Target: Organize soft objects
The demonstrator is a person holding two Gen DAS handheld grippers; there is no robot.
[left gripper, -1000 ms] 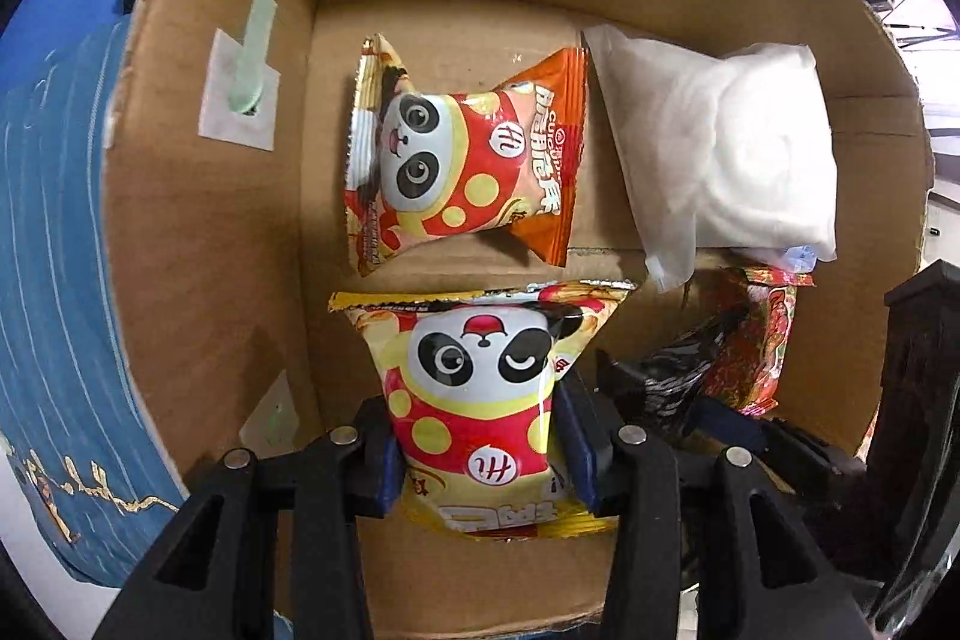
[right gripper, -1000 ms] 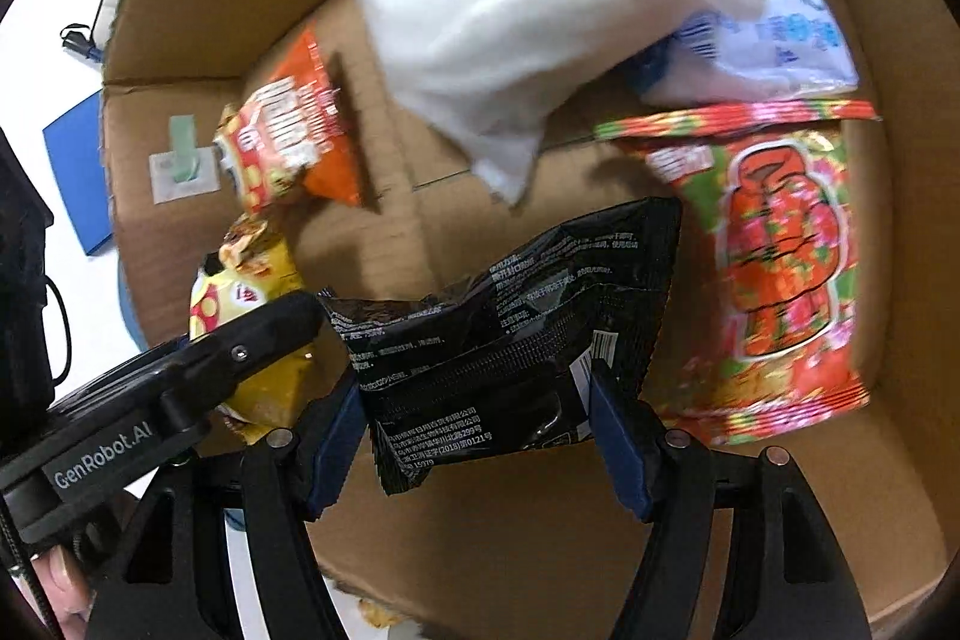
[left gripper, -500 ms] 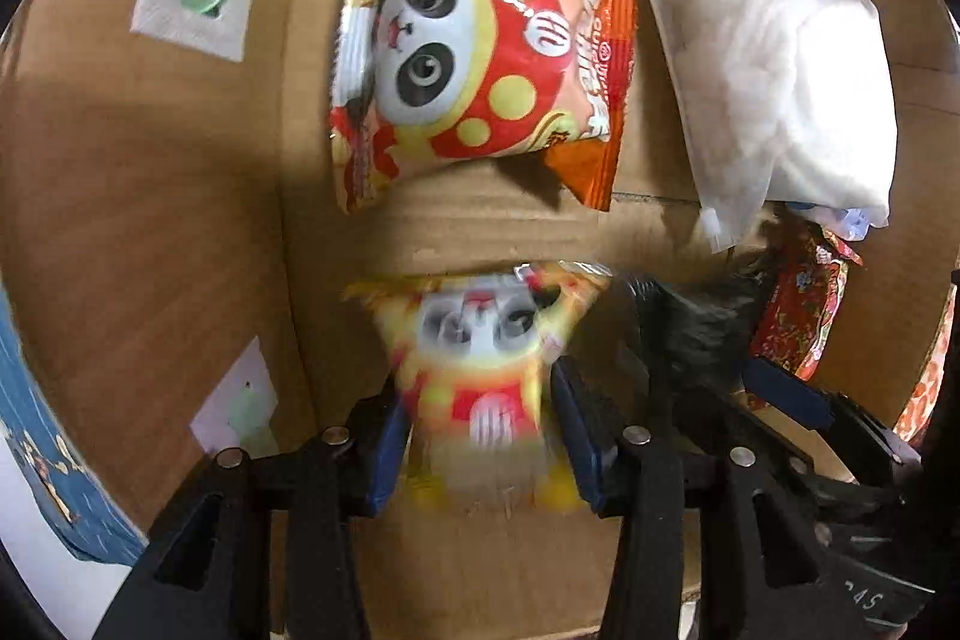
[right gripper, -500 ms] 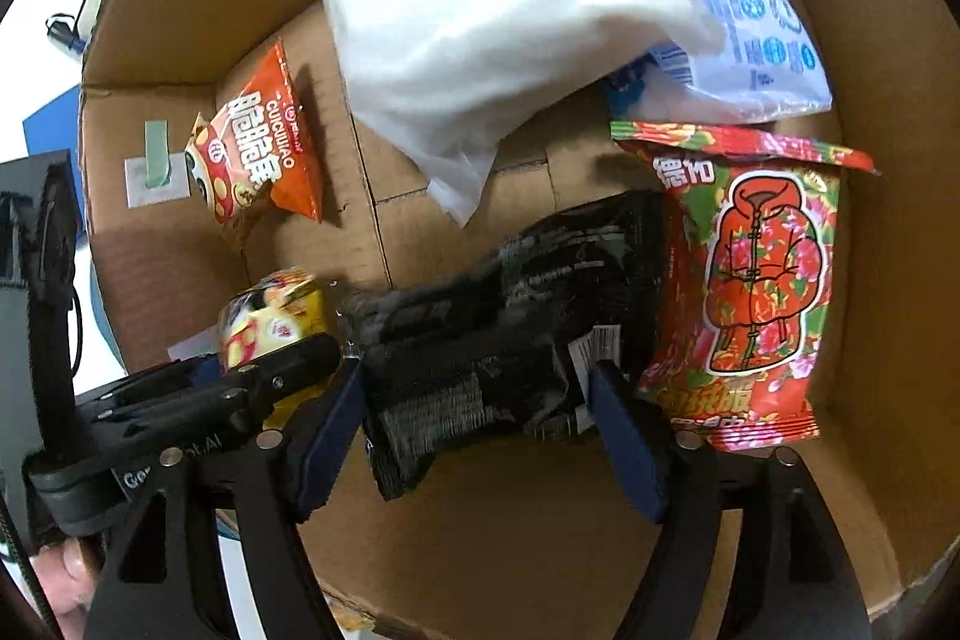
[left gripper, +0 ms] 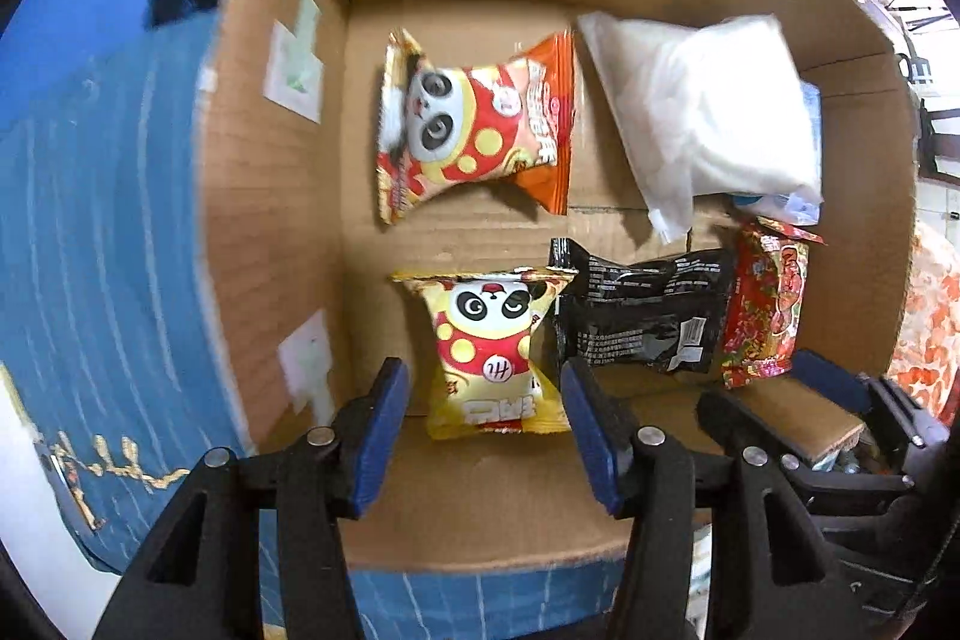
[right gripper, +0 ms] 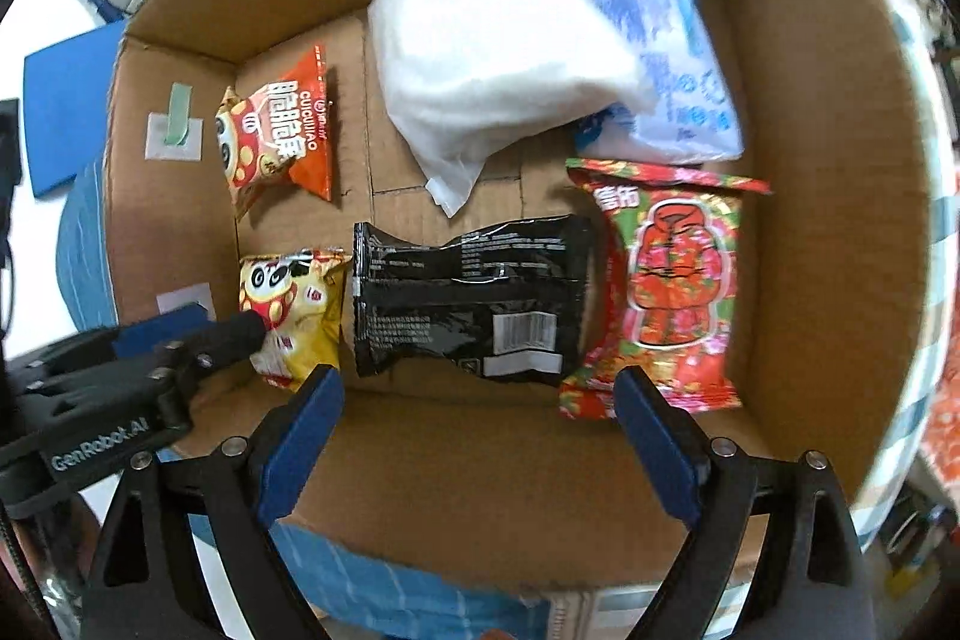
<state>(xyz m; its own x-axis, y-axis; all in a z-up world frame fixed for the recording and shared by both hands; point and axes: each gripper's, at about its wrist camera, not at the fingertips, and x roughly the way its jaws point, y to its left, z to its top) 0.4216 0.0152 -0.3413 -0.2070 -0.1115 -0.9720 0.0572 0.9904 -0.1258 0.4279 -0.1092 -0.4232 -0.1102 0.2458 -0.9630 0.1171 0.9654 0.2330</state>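
A cardboard box (left gripper: 276,220) holds soft packets. A yellow panda snack bag (left gripper: 495,352) lies on the box floor just beyond my open left gripper (left gripper: 486,406), free of the pads. A black packet (right gripper: 468,301) lies beside it, just beyond my open right gripper (right gripper: 477,400). An orange panda bag (left gripper: 474,133), a white soft pack (left gripper: 702,118), a blue-printed pack (right gripper: 666,82) and a red floral bag (right gripper: 666,280) lie further in. The yellow bag (right gripper: 294,310) and the left gripper's finger (right gripper: 228,334) also show in the right wrist view.
The box (right gripper: 834,160) stands on a blue patterned cloth (left gripper: 90,250). Its walls rise on all sides around the packets. A blue pad (right gripper: 66,100) lies outside on the left. The right gripper (left gripper: 828,400) sits at the box's right front edge.
Both grippers let go: the yellow panda bag and the black packet now lie on the box floor. Both grippers have opened and pulled back and up from the box.
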